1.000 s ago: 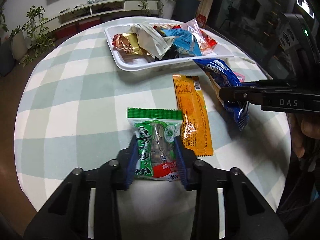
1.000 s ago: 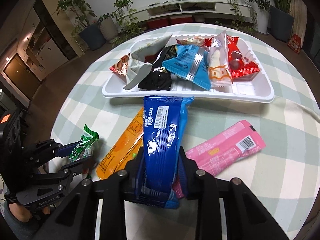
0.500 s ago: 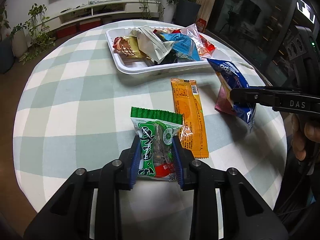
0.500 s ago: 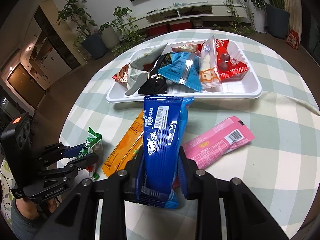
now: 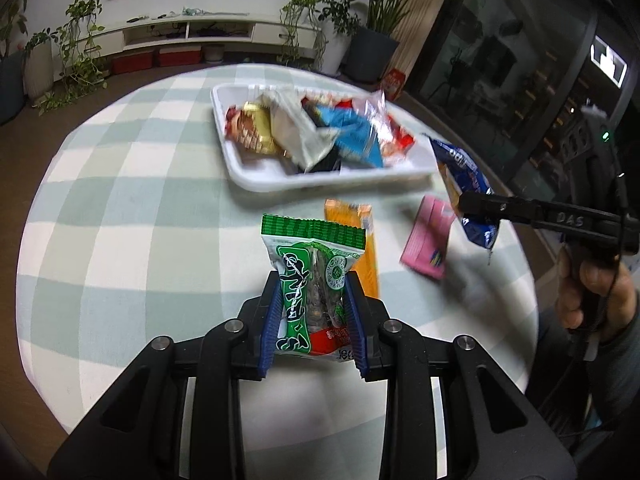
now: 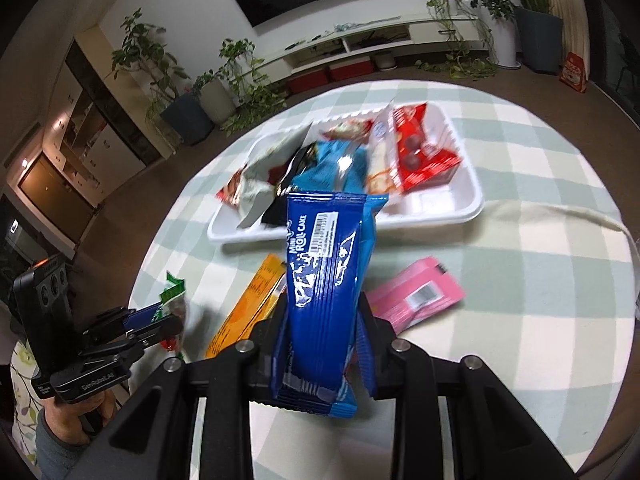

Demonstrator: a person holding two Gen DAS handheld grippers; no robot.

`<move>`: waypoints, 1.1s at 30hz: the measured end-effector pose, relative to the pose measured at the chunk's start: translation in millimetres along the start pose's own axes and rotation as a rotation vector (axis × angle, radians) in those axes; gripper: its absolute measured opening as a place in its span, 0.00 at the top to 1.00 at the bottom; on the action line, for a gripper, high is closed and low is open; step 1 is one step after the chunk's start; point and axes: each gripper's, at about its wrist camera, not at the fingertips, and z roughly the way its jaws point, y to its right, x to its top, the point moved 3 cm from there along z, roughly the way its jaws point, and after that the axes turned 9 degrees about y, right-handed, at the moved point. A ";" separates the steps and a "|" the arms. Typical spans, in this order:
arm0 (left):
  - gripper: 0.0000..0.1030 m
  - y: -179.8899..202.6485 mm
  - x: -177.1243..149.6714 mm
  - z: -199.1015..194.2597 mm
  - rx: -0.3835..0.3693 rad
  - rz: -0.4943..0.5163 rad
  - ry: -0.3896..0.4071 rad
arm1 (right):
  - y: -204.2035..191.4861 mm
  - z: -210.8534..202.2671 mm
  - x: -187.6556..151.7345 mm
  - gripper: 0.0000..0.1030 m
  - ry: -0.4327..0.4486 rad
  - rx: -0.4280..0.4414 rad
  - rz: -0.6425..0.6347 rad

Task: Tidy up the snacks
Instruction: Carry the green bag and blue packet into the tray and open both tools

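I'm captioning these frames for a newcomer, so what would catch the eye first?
Each gripper holds a snack lifted off the checked tablecloth: the left gripper grips a green packet, the right gripper a blue roll cake wrapper. Beyond them sits a white tray heaped with bright wrappers, with an orange packet and a pink packet lying flat on the cloth before it.

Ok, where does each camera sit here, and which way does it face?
Left wrist: on the left gripper, looking down its fingers at the green packet and tray; a hand shows.
Right wrist: on the right gripper, looking down at the blue packet.
Shared: tray, orange packet, pink packet, both grippers.
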 end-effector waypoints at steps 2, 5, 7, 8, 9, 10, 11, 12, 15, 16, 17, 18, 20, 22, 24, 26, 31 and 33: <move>0.73 1.9 10.6 -2.2 -0.016 -0.015 0.017 | 5.1 -2.3 8.3 0.69 0.012 -0.006 0.001; 0.73 2.3 35.4 0.0 -0.002 -0.022 0.043 | 10.2 -7.4 26.2 0.69 0.038 -0.015 -0.006; 0.73 3.2 55.6 3.8 -0.011 -0.034 0.064 | 11.9 -10.0 40.5 0.69 0.058 -0.024 -0.023; 0.73 5.4 68.3 7.3 -0.016 -0.035 0.075 | 12.8 -9.5 50.3 0.69 0.066 -0.029 -0.031; 0.73 7.9 79.8 11.9 -0.017 -0.034 0.081 | 14.0 -8.4 58.6 0.69 0.071 -0.033 -0.034; 0.73 11.4 90.4 17.5 -0.020 -0.032 0.082 | 14.4 -6.4 66.2 0.69 0.075 -0.035 -0.038; 0.73 15.6 100.7 23.2 -0.021 -0.027 0.083 | 14.6 -4.3 71.9 0.69 0.075 -0.036 -0.042; 0.73 20.7 111.3 30.2 -0.015 -0.017 0.080 | 14.7 -0.4 79.8 0.69 0.073 -0.037 -0.050; 0.73 34.4 135.9 55.5 -0.005 0.006 0.058 | 12.8 16.7 100.1 0.69 0.055 -0.038 -0.076; 0.73 37.2 141.4 63.3 0.001 0.011 0.050 | 12.4 23.0 104.9 0.69 0.046 -0.035 -0.081; 0.73 39.0 147.4 72.2 0.011 0.017 0.042 | 12.3 27.9 108.3 0.69 0.039 -0.035 -0.086; 0.73 40.7 153.0 83.7 0.013 0.019 0.030 | 11.5 38.4 112.7 0.69 0.020 -0.035 -0.100; 0.73 42.7 159.3 99.3 0.028 0.023 0.014 | 12.0 53.2 117.6 0.69 -0.007 -0.030 -0.109; 0.73 41.9 163.3 114.9 0.052 0.025 -0.001 | 12.8 69.4 120.8 0.69 -0.031 -0.029 -0.121; 0.73 39.8 162.9 127.1 0.064 0.019 -0.016 | 13.6 83.1 122.2 0.69 -0.050 -0.031 -0.132; 0.73 37.6 159.4 135.8 0.079 0.018 -0.028 | 15.1 96.2 123.0 0.69 -0.066 -0.037 -0.138; 0.73 27.6 149.1 153.2 0.096 0.019 -0.047 | 19.7 116.5 121.5 0.69 -0.088 -0.054 -0.140; 0.73 24.8 147.9 157.6 0.102 0.023 -0.045 | 20.8 122.7 120.9 0.69 -0.093 -0.059 -0.145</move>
